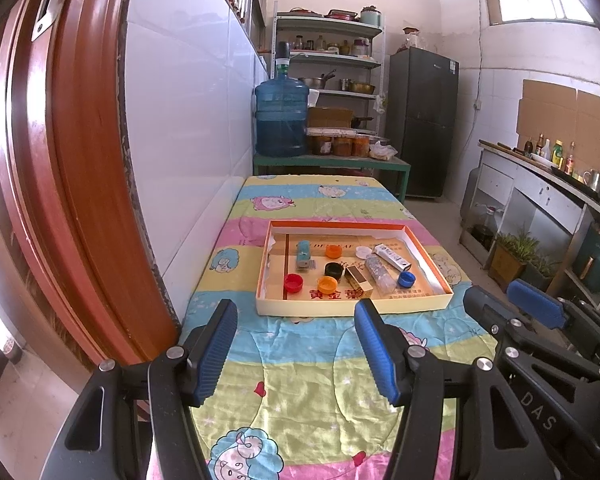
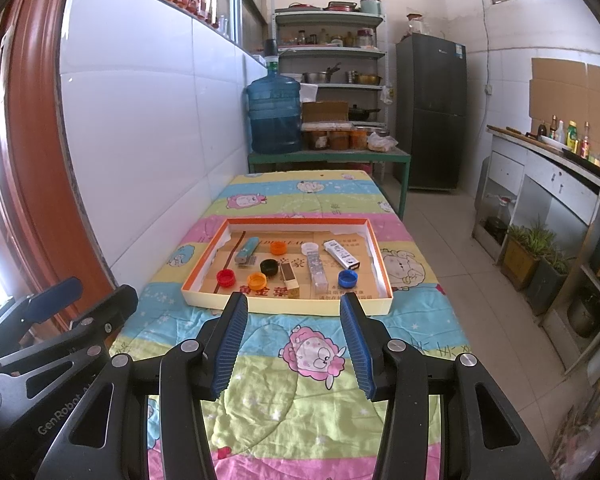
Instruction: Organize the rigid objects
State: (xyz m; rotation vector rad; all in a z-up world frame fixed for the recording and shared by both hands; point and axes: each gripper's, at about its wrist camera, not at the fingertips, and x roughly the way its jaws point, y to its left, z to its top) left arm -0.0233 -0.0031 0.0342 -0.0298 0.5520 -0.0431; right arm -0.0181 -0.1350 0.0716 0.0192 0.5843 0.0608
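A shallow cardboard tray [image 1: 350, 307] [image 2: 284, 301] lies mid-table on a colourful quilt. Inside it lie a red cap [image 1: 293, 282] [image 2: 225, 278], two orange caps [image 1: 327, 285] [image 2: 257, 280], a black cap [image 1: 333, 269] [image 2: 270, 267], a blue cap [image 1: 406, 279] [image 2: 347, 278], a white cap [image 2: 309, 247], a teal lighter [image 1: 303, 254] [image 2: 247, 249], a small brown box [image 1: 358, 279] [image 2: 289, 275], a clear tube [image 1: 378, 274] [image 2: 316, 270] and a white tube [image 1: 392, 257] [image 2: 341, 255]. My left gripper [image 1: 296, 320] and right gripper [image 2: 294, 312] both hover open and empty just short of the tray's near wall.
A white tiled wall [image 1: 188, 128] and a red-brown door frame [image 1: 80, 168] run along the left. Beyond the table stand a green bench with a water jug [image 1: 281, 120], shelves and a dark fridge [image 1: 422, 120]. A counter [image 2: 560, 176] with bottles lines the right, floor between.
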